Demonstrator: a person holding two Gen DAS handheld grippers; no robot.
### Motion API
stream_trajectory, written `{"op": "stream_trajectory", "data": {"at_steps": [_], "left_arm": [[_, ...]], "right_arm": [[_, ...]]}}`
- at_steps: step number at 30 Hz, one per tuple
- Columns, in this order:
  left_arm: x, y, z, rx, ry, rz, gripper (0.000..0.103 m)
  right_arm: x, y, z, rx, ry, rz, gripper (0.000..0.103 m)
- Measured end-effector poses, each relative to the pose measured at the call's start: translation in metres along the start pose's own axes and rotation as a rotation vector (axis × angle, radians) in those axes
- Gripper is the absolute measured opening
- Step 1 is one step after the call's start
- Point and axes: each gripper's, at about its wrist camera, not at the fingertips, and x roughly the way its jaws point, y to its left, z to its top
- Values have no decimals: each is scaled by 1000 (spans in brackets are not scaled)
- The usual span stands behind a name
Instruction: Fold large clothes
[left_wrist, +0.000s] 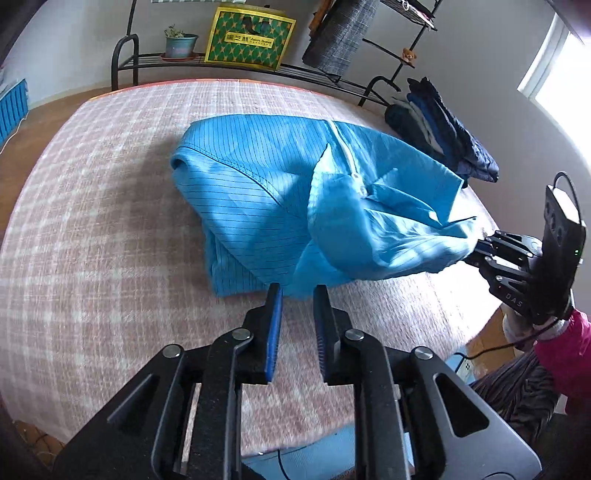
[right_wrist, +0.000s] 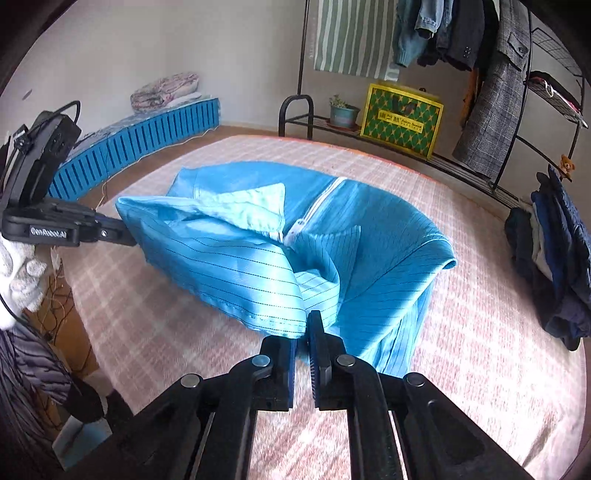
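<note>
I have the thin, floppy, slightly slick blue garment (left_wrist: 266, 192) half-folded on the bed (left_wrist: 92, 221), left gripper (left_wrist: 297, 295) fingers spread and empty at its near hem, right gripper (right_wrist: 306, 325) barely parted around a hem corner, the sensible hold.

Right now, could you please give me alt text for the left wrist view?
A partly folded blue striped garment lies on a pink checked bed; the left gripper holds its fingers apart at the near edge, and the right gripper meets its right corner.
</note>
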Motion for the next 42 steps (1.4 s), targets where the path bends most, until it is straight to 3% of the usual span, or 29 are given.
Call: {"op": "stream_trajectory", "data": {"at_steps": [2, 5, 6, 7, 8, 10, 13, 18, 19, 21, 22, 23, 26, 29, 30, 36, 39, 41, 42], "left_arm": [[-18, 5, -1, -14, -32, -9, 44], [-32, 25, 15, -88, -80, -13, 60], [-31, 34, 23, -126, -85, -11, 60], [-26, 44, 31, -166, -82, -24, 60], [-19, 53, 37, -212, -72, -41, 61], [-4, 72, 48, -298, -53, -68, 61], [21, 90, 52, -394, -19, -98, 61], [48, 98, 54, -416, 10, -68, 60], [50, 98, 54, -418, 10, -64, 60], [54, 96, 56, -407, 9, -62, 43], [57, 95, 58, -400, 17, -68, 12], [60, 94, 59, -396, 27, -78, 1], [50, 94, 55, -425, -1, -124, 0], [29, 93, 42, -470, -32, -209, 0], [26, 91, 38, -458, -33, -193, 0], [37, 92, 20, -450, 17, -152, 0], [37, 94, 19, -451, 28, -176, 0], [32, 97, 21, -468, 22, -185, 0], [30, 99, 22, -478, 14, -189, 1]], "right_arm": [[-11, -5, -14, -1, 12, 24, 21], [-35, -18, -24, 47, -19, 100, 30], [-41, -22, -27, 80, -35, 118, 32], [-47, -32, -26, 126, -55, 135, 39], [-50, -42, -25, 183, -74, 152, 52], [-51, -65, -20, 316, -114, 190, 62], [-40, -92, -11, 457, -137, 214, 62], [8, -97, -3, 497, -52, 216, 60], [17, -98, -2, 509, -40, 217, 55], [32, -104, -3, 551, -22, 247, 44], [40, -106, -2, 576, -14, 275, 28], [45, -109, -3, 601, -10, 311, 11], [45, -114, -4, 669, -29, 415, 0], [32, -121, -8, 701, -86, 519, 0], [30, -124, -11, 712, -89, 538, 0], [61, -122, -43, 762, 69, 472, 0], [56, -117, -38, 685, 87, 437, 10], [44, -119, -33, 669, 59, 441, 39], [40, -123, -31, 672, 49, 438, 40]]}}
